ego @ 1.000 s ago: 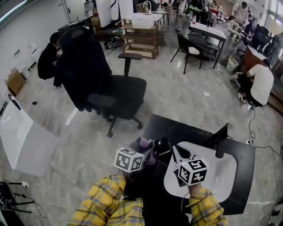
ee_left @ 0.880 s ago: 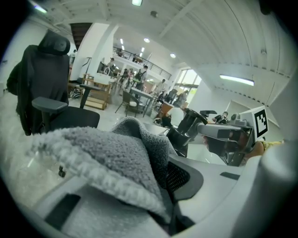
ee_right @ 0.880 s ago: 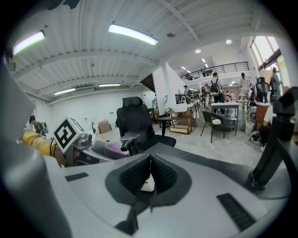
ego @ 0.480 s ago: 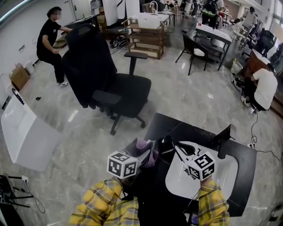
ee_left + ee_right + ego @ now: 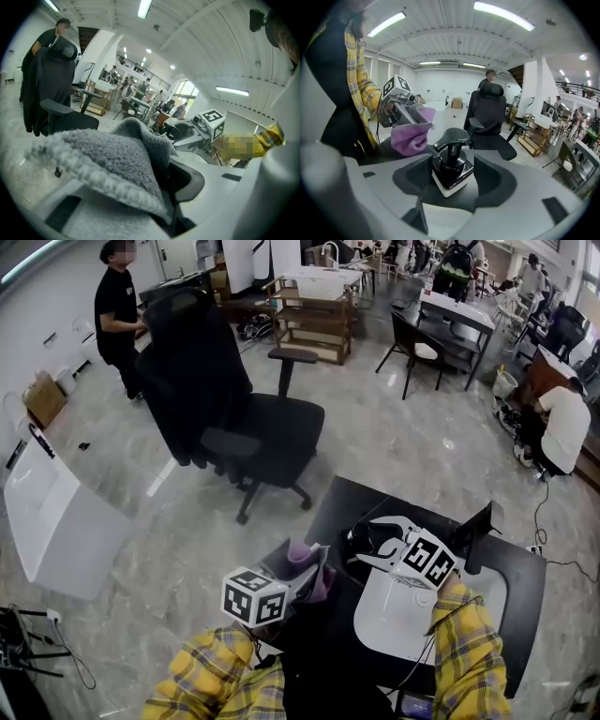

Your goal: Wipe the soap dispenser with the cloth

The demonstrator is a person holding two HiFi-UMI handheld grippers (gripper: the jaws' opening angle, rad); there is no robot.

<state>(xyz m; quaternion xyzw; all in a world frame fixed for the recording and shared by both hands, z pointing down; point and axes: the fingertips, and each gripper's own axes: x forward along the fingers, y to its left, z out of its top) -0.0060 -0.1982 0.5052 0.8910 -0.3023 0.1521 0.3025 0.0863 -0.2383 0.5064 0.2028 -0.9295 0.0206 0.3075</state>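
The soap dispenser (image 5: 451, 159), a black pump bottle on a white base, stands on the black table (image 5: 330, 507) at the sink's left edge. My right gripper (image 5: 452, 172) reaches around it. Its jaws are opening, and the dispenser stands between them with gaps at the sides. From the head view, the right gripper (image 5: 370, 542) lies across the sink towards the dispenser (image 5: 357, 537). My left gripper (image 5: 298, 576) is shut on the cloth (image 5: 307, 559), purple on one side and grey on the other. It hovers just left of the dispenser. The cloth (image 5: 117, 159) drapes over the left jaws.
A white sink (image 5: 403, 624) with a black faucet (image 5: 473, 532) is set into the table. A black office chair (image 5: 244, 427) stands on the floor beyond, and a white panel (image 5: 47, 521) lies at the left. A person in black (image 5: 117, 315) stands far back.
My right gripper rolled and swung from over the sink to the dispenser, and its jaws opened around it. The left gripper drew back slightly with the cloth. The person in black stood up.
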